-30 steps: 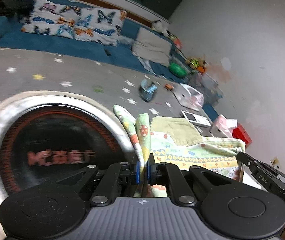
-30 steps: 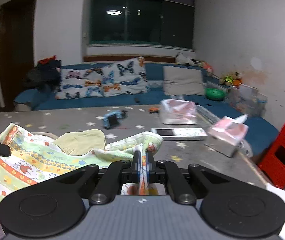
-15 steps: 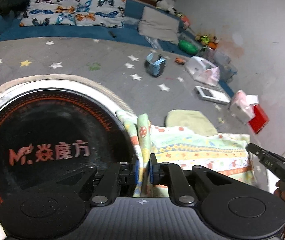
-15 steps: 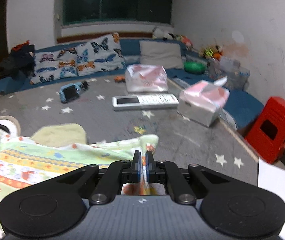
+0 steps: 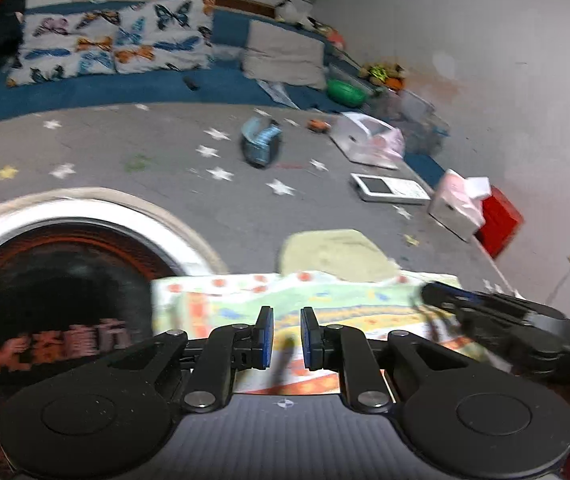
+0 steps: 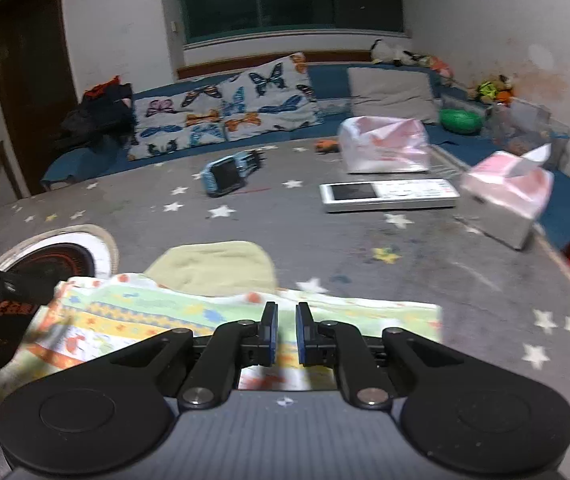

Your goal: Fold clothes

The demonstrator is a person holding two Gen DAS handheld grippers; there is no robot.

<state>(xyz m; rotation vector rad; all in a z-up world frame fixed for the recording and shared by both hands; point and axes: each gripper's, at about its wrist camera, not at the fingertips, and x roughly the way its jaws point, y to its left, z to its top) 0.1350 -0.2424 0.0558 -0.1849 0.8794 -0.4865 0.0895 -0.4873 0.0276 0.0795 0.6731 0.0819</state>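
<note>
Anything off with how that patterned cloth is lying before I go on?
Its left end hangs over the round black cooktop instead of the grey star-print table. The patterned cloth also covers part of the plain yellow-green cloth. Both grippers, left and right, hold nothing; the right's jaws are opening.

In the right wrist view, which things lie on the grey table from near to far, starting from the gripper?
right gripper → patterned garment → yellow-green cloth → white device with a screen → pink plastic bag.
</note>
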